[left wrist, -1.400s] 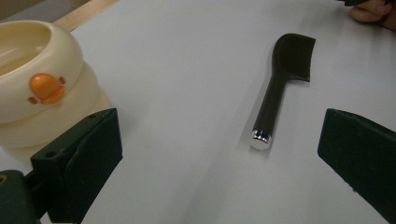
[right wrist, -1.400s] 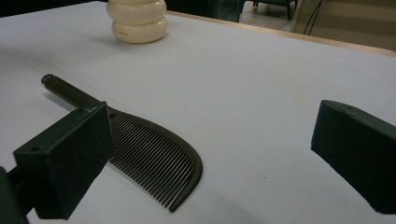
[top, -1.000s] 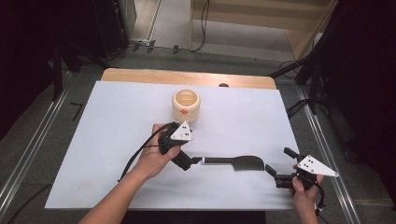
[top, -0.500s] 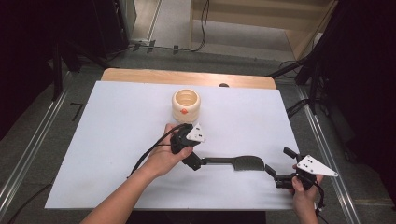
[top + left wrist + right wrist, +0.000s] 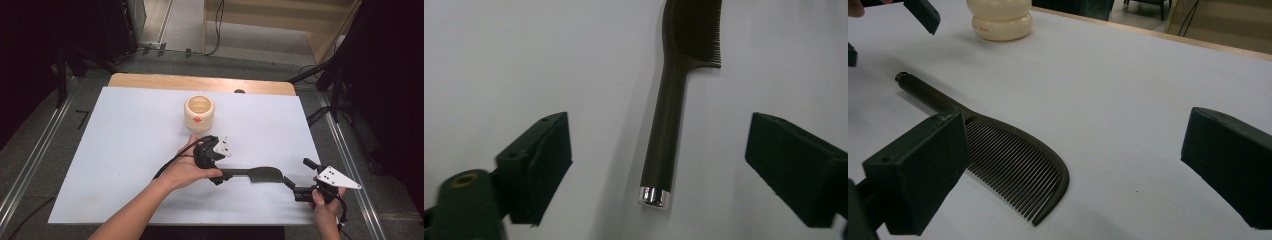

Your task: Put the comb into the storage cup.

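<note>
comb (image 5: 252,174) lies flat near front edge of white table (image 5: 125,150), handle between left gripper (image 5: 659,165) pads, jaws wide, just been closing, not touching. centre on handle, likely above metal cap, before squeezing. right gripper (image 5: 1073,175) open beside teeth.

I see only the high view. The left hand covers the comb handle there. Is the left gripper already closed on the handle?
Observer: No. In the left gripper view the comb handle lies between the jaws, which have just been closing, with a gap on both sides.
Operator: Does the handle have some special end?
Observer: Yes, a shiny silver cap, nearest that camera.
Operator: And the right gripper, is it open?
Observer: Yes. In the right gripper view its jaws stand wide apart, and one jaw hides a bit of the comb's teeth.
Operator: What is behind the comb there?
Observer: The cream jar, apart from the comb.
</note>
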